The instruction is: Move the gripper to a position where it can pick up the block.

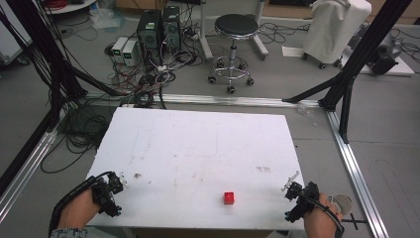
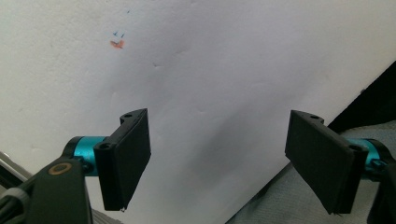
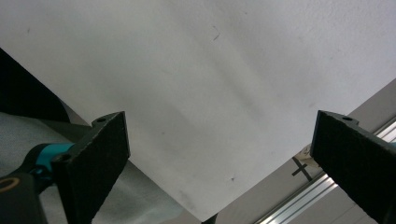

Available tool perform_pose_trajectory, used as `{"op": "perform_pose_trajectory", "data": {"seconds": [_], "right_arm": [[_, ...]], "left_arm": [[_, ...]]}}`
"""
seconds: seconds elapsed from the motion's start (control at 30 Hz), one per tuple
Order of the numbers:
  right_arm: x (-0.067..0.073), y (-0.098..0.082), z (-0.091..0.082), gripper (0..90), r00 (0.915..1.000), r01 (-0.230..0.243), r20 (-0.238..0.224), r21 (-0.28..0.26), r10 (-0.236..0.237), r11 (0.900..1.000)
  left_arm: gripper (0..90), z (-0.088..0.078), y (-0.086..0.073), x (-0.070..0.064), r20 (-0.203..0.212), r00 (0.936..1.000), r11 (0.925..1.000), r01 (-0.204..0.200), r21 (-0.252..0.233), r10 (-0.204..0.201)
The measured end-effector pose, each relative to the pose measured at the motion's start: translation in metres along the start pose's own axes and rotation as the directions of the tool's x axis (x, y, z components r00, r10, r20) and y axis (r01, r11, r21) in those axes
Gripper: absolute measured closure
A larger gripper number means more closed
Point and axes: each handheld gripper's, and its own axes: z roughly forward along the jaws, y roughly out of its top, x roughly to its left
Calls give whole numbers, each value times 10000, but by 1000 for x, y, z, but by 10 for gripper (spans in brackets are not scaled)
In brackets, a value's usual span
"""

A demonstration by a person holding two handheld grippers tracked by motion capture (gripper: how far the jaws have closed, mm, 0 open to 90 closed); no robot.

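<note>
A small red block (image 1: 229,198) sits on the white table (image 1: 198,148) near its front edge, right of centre. My left gripper (image 1: 110,192) hovers at the table's front left corner, well to the left of the block. In the left gripper view it (image 2: 219,158) stands open over bare white tabletop, nothing between its black pads (image 2: 128,156). My right gripper (image 1: 297,198) is at the front right corner, to the right of the block. The right gripper view has it (image 3: 219,163) open wide above the table's corner, with nothing held.
An orange and blue smudge (image 2: 116,43) marks the tabletop. Black frame posts (image 1: 361,49) and aluminium floor rails (image 1: 356,168) flank the table. Behind it stand a black stool (image 1: 235,34), computer towers (image 1: 158,27), tangled cables (image 1: 148,79) and a white-covered cart (image 1: 334,27).
</note>
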Motion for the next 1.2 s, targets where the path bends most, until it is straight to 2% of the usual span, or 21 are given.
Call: {"op": "perform_pose_trajectory", "data": {"seconds": [0.5, 0.67, 0.73, 0.77, 0.87, 0.93, 1.03, 1.13, 1.2], "right_arm": [[-2, 2, -3, 40, 10000, 1, -84, -95, -2, 10000], [-6, 2, -8, 40, 10000, 49, -72, -300, -51, 9995], [-10, 2, -10, 40, 10000, 6, -35, -350, -8, 9994], [-14, 2, -12, 40, 9998, 162, -59, -391, -165, 9991], [-20, 1, -15, 40, 9997, 254, -45, -453, -256, 9986], [-33, -3, -22, 40, 9995, 298, -69, -625, -303, 9976], [-40, -6, -26, 40, 9994, 340, -33, -730, -343, 9968], [-52, -7, -35, 40, 9969, 765, -87, -972, -777, 9923], [-56, -4, -40, 40, 9918, 1248, -122, -1118, -1270, 9859]], "left_arm": [[226, 0, -1, -3, -6, 10000, 10000, -47, -30, 47], [226, -1, -1, -3, -34, 10000, 10000, -1, -91, 0], [226, -1, -2, -2, -63, 10000, 9999, -2, -102, 2], [226, -1, -2, -2, -12, 10000, 10000, 8, -89, -8], [226, -1, -2, -1, -65, 10000, 9999, 16, -99, -16], [226, -2, -2, 0, -13, 10000, 9999, 16, -140, -16], [226, -2, -2, 0, -14, 10000, 9999, 20, -125, -20], [226, -2, -2, 0, -41, 10000, 9998, 86, -185, -87], [226, -2, -2, 0, -27, 10000, 9998, 89, -176, -89]]}}
